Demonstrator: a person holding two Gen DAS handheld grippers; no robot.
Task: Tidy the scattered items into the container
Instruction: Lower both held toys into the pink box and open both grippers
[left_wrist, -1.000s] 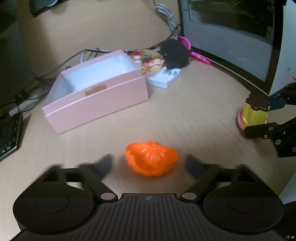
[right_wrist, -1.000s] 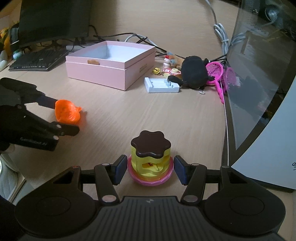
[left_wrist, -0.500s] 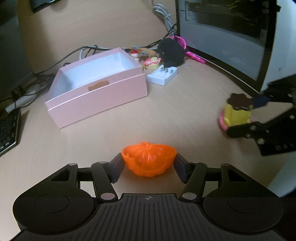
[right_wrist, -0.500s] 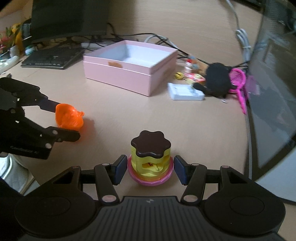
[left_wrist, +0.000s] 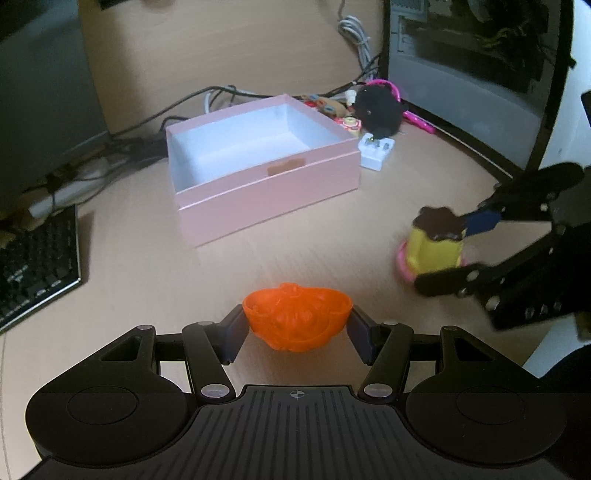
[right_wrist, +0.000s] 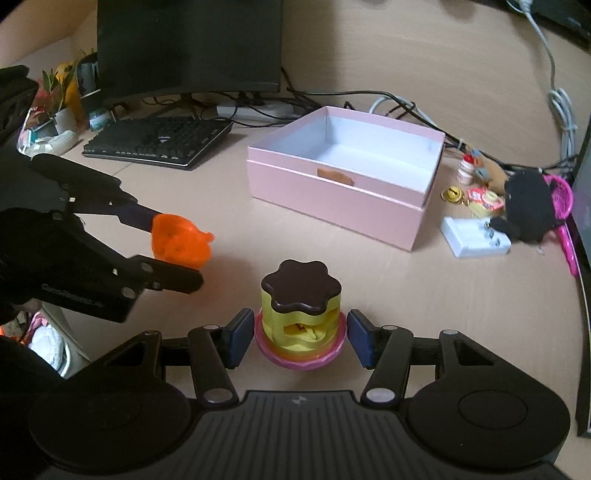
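An orange pumpkin (left_wrist: 296, 320) is clenched between the jaws of the left gripper (left_wrist: 296, 334) and is held above the tabletop (left_wrist: 147, 266). A yellow pudding toy (right_wrist: 301, 314) with a brown lid is grasped between the jaws of the right gripper (right_wrist: 301, 338), its pink base pressed by both pads. The open pink box (left_wrist: 258, 166) is set toward the far edge of the tabletop and is seen empty. By its right side, a white case (right_wrist: 474, 242), a black plush (right_wrist: 530, 206) and pink rackets (right_wrist: 563, 206) are left scattered. A keyboard (right_wrist: 155, 142) is seen toward the left edge.
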